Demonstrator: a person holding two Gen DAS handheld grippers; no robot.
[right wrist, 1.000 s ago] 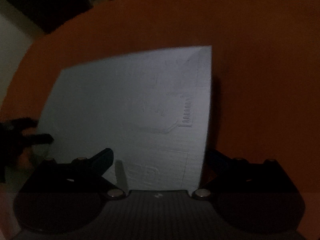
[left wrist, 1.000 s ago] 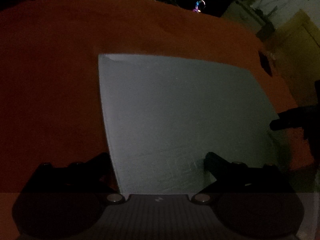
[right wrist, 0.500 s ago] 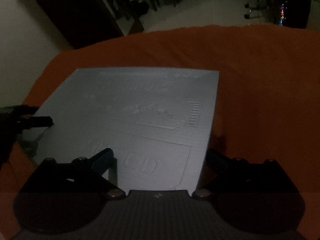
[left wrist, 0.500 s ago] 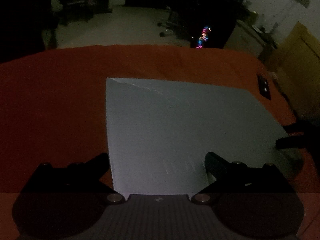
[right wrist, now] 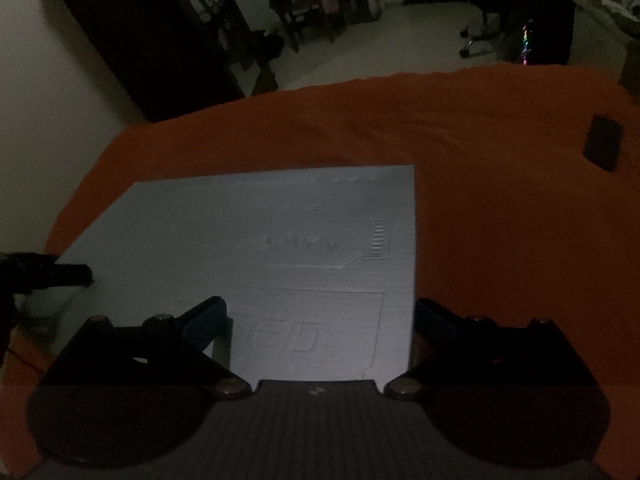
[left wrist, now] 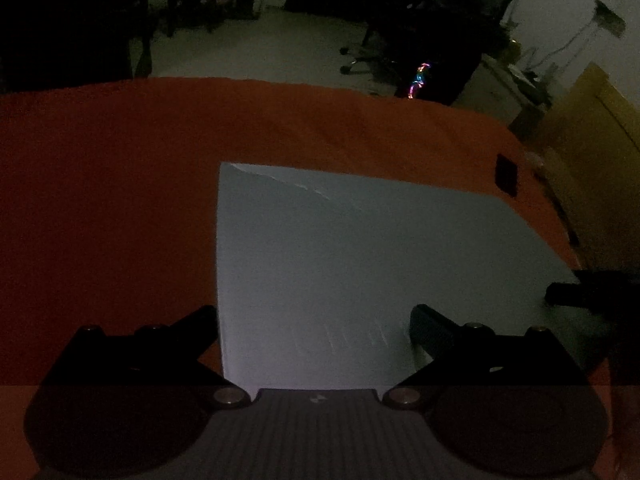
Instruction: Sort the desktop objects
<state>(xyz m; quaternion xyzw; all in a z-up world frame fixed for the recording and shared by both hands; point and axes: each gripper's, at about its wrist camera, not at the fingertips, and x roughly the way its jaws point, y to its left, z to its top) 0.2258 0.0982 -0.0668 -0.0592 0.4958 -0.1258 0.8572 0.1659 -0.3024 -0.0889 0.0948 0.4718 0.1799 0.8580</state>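
A pale grey-blue flat board [left wrist: 360, 264] with embossed outlines [right wrist: 304, 264] lies on the orange cloth [left wrist: 100, 208]. My left gripper [left wrist: 316, 312] is open at the board's near left corner, with one finger beside the left edge and the other over the board. My right gripper [right wrist: 320, 304] is open at the near right corner, its left finger over the board and its right finger past the right edge. Each view shows the other gripper's dark fingertips [left wrist: 576, 292] [right wrist: 56, 272] at the side. Nothing is held.
A small black block [left wrist: 506, 174] [right wrist: 603, 142] lies on the cloth [right wrist: 500, 200] toward the far right. Beyond the table's far edge are a dim floor, chairs [right wrist: 296, 4] and a device with coloured lights [left wrist: 418, 80]. A yellow door [left wrist: 592, 152] stands at right.
Both views have tilted up and drawn back, so the board sits lower and more of the room shows. Both grippers stay open at the board's near corners.
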